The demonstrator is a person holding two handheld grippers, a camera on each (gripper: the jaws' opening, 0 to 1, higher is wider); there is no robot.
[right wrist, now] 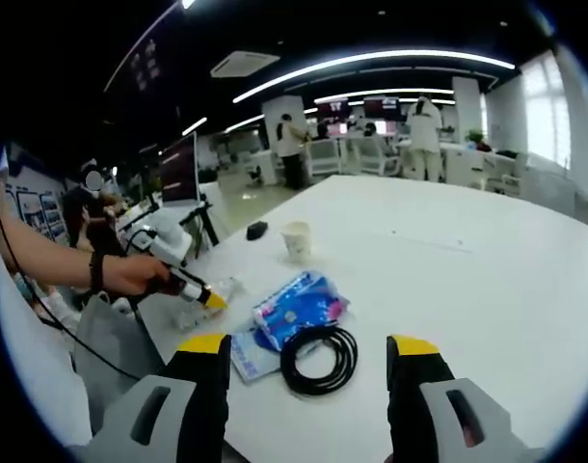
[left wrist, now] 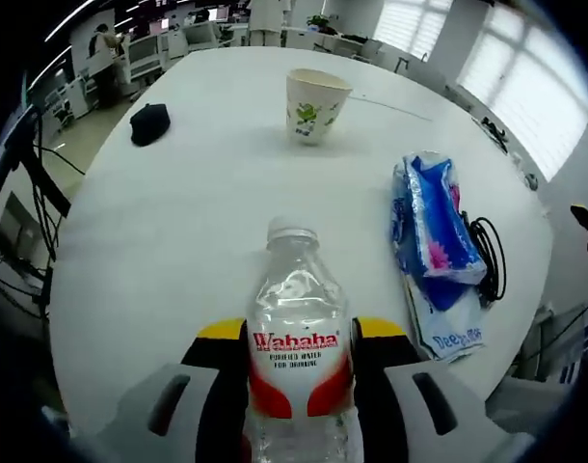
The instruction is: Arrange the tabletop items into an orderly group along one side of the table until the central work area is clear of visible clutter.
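Note:
A clear water bottle (left wrist: pixel 299 357) with a red "Wahaha" label stands between the yellow-tipped jaws of my left gripper (left wrist: pixel 302 333), which is shut on it. Beyond it on the white table (left wrist: pixel 198 193) are a paper cup (left wrist: pixel 315 104) with a green print, a black mouse (left wrist: pixel 149 122), a blue tissue pack (left wrist: pixel 434 217) lying on a white leaflet, and a coiled black cable (left wrist: pixel 489 256). My right gripper (right wrist: pixel 308 349) stands open above the table's near edge, just short of the black cable (right wrist: pixel 318 357). The left gripper (right wrist: pixel 193 289), the tissue pack (right wrist: pixel 299 307) and the cup (right wrist: pixel 297 239) lie ahead of it.
The table's curved edge (left wrist: pixel 67 289) runs along the left, with office desks, chairs and tangled cords beyond. A hand (right wrist: pixel 130 273) holds the left gripper at the table's side. Several people stand among the desks at the back. Bare white tabletop (right wrist: pixel 467 270) stretches to the right.

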